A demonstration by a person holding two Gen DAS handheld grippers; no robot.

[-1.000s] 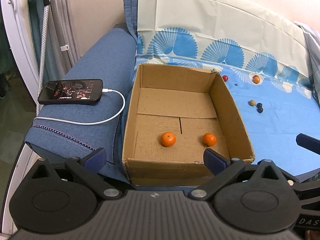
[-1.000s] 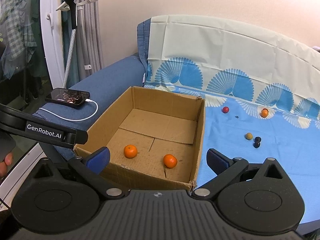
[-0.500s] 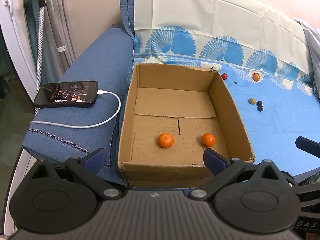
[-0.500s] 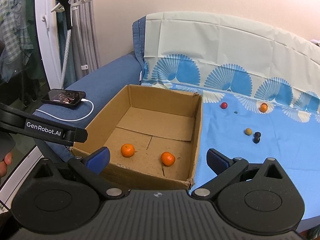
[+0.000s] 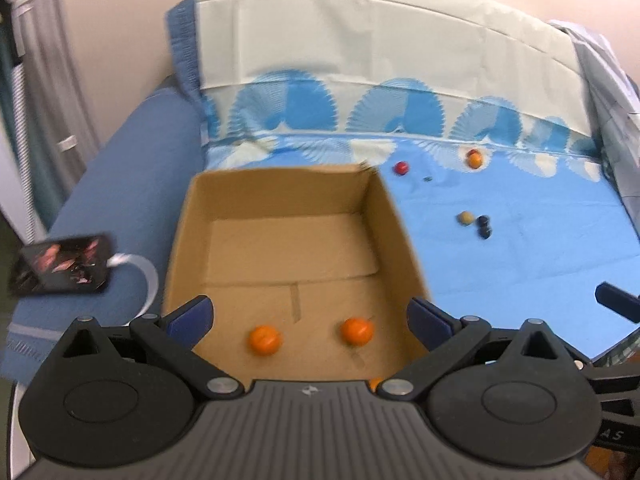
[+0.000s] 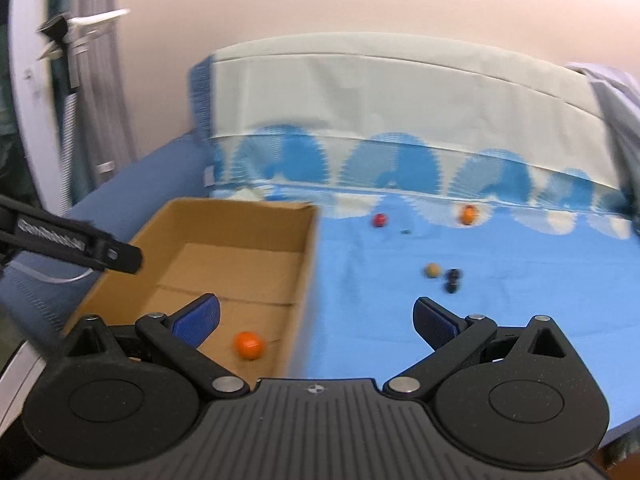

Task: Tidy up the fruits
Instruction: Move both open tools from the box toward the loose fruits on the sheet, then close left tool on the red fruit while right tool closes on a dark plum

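An open cardboard box (image 5: 396, 240) (image 6: 308, 264) stands on the blue sheet. Two oranges (image 5: 264, 340) (image 5: 357, 330) lie on its floor; the right wrist view shows one (image 6: 249, 345). On the sheet beyond lie a red fruit (image 5: 401, 167) (image 6: 380, 220), an orange fruit (image 5: 474, 159) (image 6: 467, 214), a tan fruit (image 5: 465, 217) (image 6: 432, 270) and two dark fruits (image 5: 484, 227) (image 6: 453, 280). My left gripper (image 5: 310, 314) is open and empty over the box's near edge. My right gripper (image 6: 316, 316) is open and empty, straddling the box's right wall.
A phone (image 5: 64, 264) with a white cable (image 5: 144, 280) lies on the blue sofa arm at the left. The sofa back is covered with a cream and blue patterned cloth (image 5: 380, 80). A white stand (image 6: 72, 40) is by the wall.
Both grippers have moved forward and to the right toward the sheet; the views are blurred with motion. The box and fruits sit lower and nearer in both views. The jaws stay open.
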